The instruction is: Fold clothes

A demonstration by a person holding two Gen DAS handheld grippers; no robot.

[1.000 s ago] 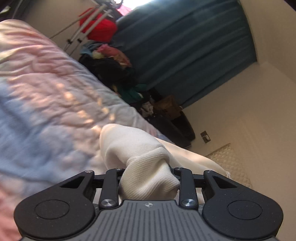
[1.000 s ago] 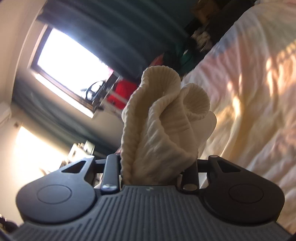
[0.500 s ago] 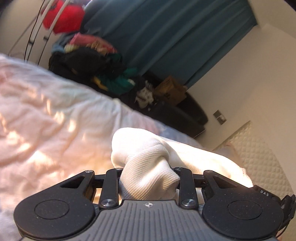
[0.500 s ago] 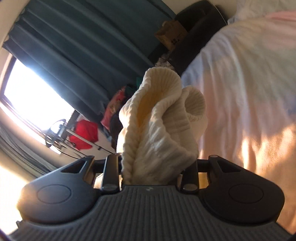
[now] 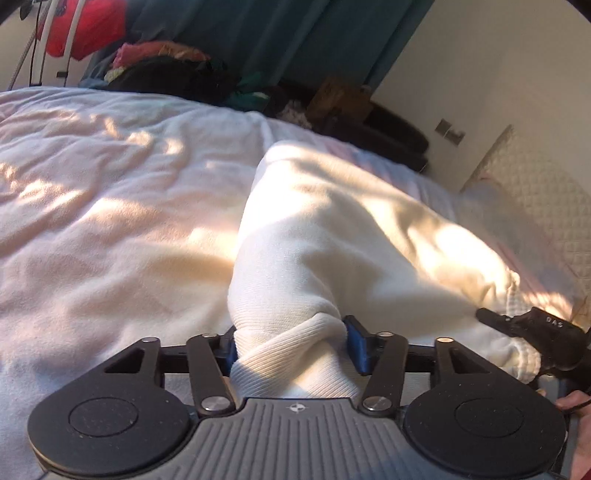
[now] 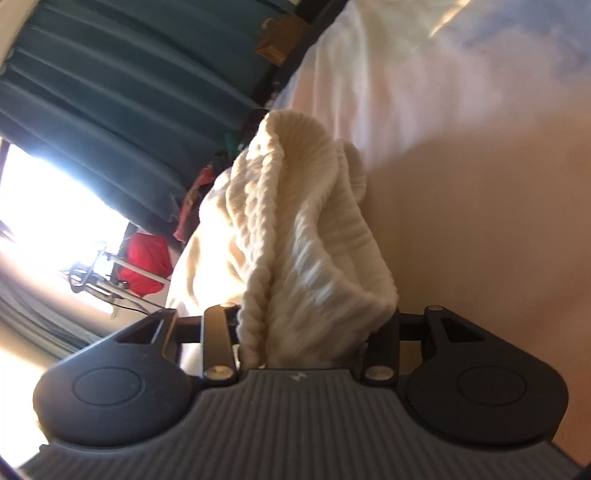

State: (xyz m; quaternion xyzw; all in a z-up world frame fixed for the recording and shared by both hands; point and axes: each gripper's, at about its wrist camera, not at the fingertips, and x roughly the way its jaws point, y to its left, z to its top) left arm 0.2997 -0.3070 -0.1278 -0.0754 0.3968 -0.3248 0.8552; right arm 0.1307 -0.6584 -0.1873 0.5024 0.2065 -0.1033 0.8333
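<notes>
While its jaws pinch a bunched ribbed hem, the left gripper [image 5: 291, 347] holds the cream garment [image 5: 332, 236] just above the bed [image 5: 110, 206]. The blue pads [image 5: 359, 347] press the fabric from either side, closed as far as the wad allows. Ahead of this gripper the garment runs forward and to the right as a broad sunlit fold lying on the bedcover. To its right, at the same level, the tip of the right gripper [image 5: 532, 328] shows dark against the cloth's far edge.

In the right wrist view, the right gripper [image 6: 314, 332] is likewise clamped on a thick gather of ribbed knit [image 6: 306, 236], which stands up ahead of the fingers in two rolled folds. The bedcover fills the space to its right and beyond.

Past the bed, ahead of the left gripper, lie a pile of dark clothes [image 5: 166, 70], a teal curtain [image 5: 295, 33], and a red item [image 5: 88, 26] on a rack far to the left.
</notes>
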